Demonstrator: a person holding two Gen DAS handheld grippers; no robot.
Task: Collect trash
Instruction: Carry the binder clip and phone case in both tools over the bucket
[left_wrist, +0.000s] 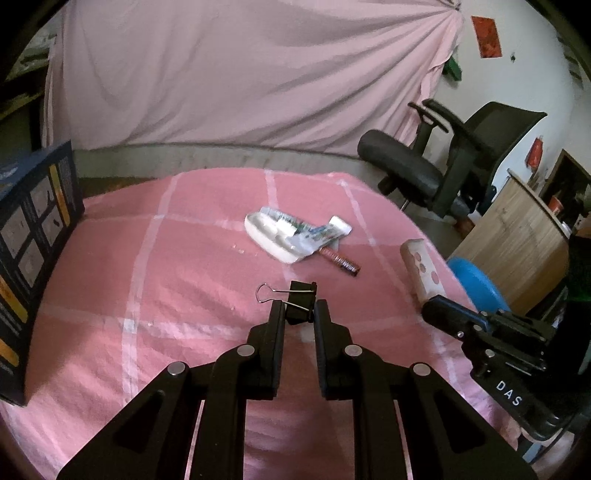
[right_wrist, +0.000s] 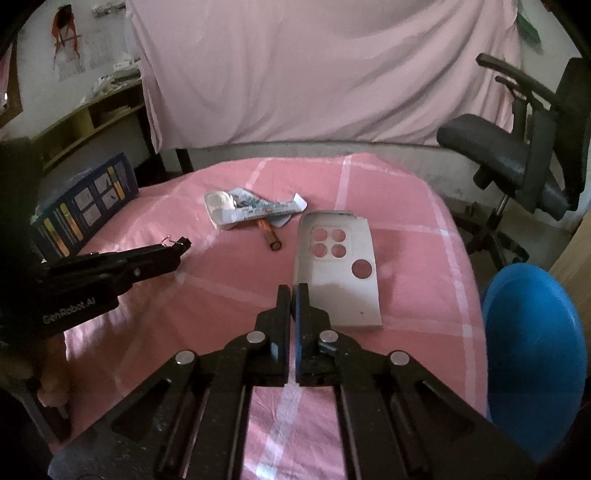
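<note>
On the pink checked tablecloth (left_wrist: 166, 277), my left gripper (left_wrist: 299, 308) is shut on a black binder clip (left_wrist: 303, 291), whose wire handle sticks out to the left. The right wrist view shows the same gripper (right_wrist: 177, 247) and clip (right_wrist: 181, 242) at the left. My right gripper (right_wrist: 294, 291) is shut on the near left edge of a grey phone case (right_wrist: 336, 266) with round cut-outs. In the left wrist view the case (left_wrist: 421, 266) stands tilted in front of the right gripper (left_wrist: 432, 306). Beyond lie a white plastic tray with a crumpled wrapper (left_wrist: 280, 236) and a brown tube (left_wrist: 340, 260).
A dark blue box (left_wrist: 33, 236) stands at the table's left edge. A blue round container (right_wrist: 532, 350) sits beside the table's right edge, and a black office chair (right_wrist: 524, 158) stands behind it. A wooden cabinet (left_wrist: 517, 236) is at the far right. A pink sheet hangs behind.
</note>
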